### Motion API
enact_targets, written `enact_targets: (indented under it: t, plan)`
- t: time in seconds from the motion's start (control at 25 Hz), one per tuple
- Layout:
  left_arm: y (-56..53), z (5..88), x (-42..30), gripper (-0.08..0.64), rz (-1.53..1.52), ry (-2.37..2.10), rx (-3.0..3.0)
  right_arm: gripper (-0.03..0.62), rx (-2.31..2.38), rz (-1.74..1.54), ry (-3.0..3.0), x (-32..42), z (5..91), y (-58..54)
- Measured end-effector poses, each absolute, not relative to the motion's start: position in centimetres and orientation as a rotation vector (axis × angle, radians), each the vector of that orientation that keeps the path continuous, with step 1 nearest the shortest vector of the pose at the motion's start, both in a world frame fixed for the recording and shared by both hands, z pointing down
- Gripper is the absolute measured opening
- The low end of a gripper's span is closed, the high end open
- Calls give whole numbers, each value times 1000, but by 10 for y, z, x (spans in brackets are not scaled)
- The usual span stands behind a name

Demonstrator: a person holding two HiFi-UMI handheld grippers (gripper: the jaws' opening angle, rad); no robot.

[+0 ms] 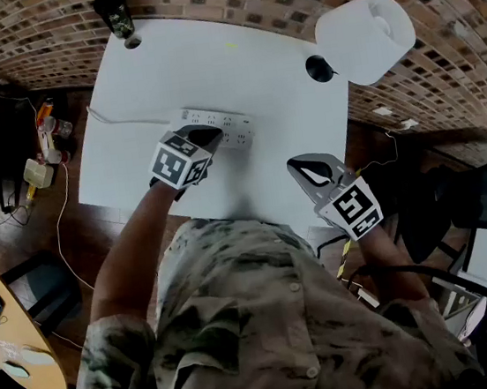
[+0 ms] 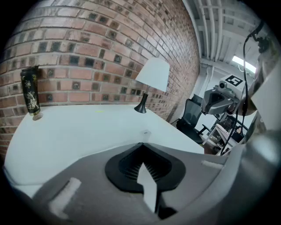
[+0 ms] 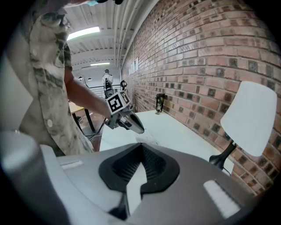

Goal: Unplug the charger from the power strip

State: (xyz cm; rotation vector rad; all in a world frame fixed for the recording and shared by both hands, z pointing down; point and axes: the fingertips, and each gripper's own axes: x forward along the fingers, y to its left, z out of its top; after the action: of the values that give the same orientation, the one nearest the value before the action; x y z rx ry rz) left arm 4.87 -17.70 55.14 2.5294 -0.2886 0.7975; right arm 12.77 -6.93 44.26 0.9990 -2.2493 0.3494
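- While the left gripper (image 1: pixel 207 135) hangs over the near left part of the power strip (image 1: pixel 233 126), its jaws are clenched tip to tip with nothing between them. Whether it touches the strip cannot be told.
- The power strip lies flat near the middle of the white table (image 1: pixel 208 60), its long side running across. A thin white cable (image 1: pixel 123 121) leads from its left end toward the table's left edge.
- The gripper covers part of the strip, so whether a charger sits in a socket beneath it cannot be told.
- The right gripper (image 1: pixel 299 167) is also clenched and empty. It is held above the table's near right corner, well apart from the strip, tilted downward.
- A lamp (image 1: pixel 365 35) with a white shade stands at the far right of the table, and a dark bottle (image 1: pixel 117 14) stands at the far left edge against the brick wall (image 1: pixel 44 29).
- The person wears a patterned shirt (image 1: pixel 243 323), and a black chair (image 1: pixel 484 193) stands to the right of the table.
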Motion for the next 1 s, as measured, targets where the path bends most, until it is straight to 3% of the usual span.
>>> enact_targets:
  t: [0.56,1.0]
  plan:
    - [-210,619,69,-2,1077,-231,2360,8,775,370,-2177,129,509,-131]
    - [-209,618,65,-3,1076,-213,2338,13,633,286,-2087,116,540,-173]
